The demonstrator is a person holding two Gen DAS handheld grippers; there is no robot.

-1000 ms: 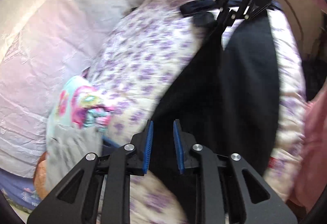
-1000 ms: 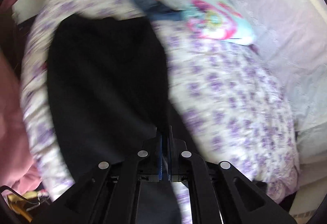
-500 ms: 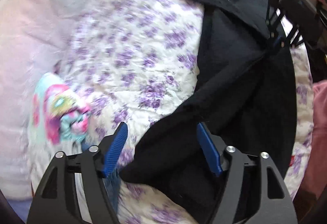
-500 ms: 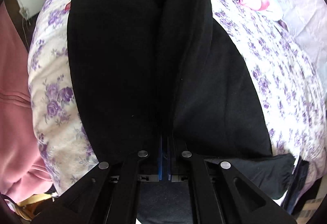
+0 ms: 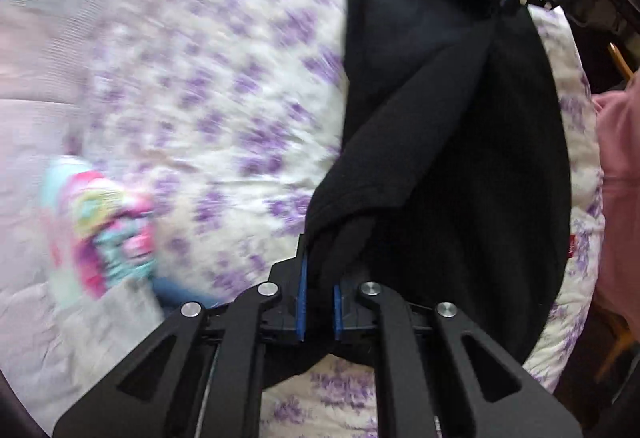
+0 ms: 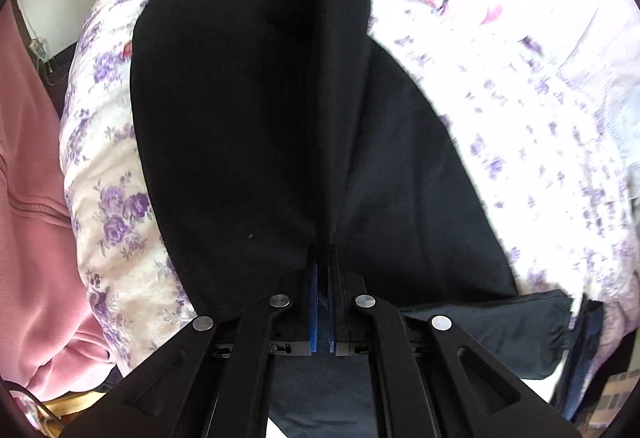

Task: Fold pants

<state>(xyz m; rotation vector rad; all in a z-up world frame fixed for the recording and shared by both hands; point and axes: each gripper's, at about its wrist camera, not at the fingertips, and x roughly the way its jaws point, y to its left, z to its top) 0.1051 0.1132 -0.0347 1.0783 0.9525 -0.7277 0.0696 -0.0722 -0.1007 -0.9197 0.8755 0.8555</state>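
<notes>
Stretching away from both tongs, the black pants (image 6: 248, 110) are laid lengthwise on the floral bedspread (image 5: 224, 86), their long axis running from one gripper to the other. The left gripper (image 5: 319, 278) is clenched on a bunched end of the cloth, and the right gripper (image 6: 322, 270) is clamped on a raised ridge at the opposite end. Each end is thus held, so the fold is judged to turn on carrying that lifted edge sideways over the flat leg.

Pants (image 6: 240, 118): matt black fleecy cloth. Bedspread (image 5: 224, 86): soft floral cotton. Fingers (image 5: 302, 290): blue ribbed pads.
</notes>
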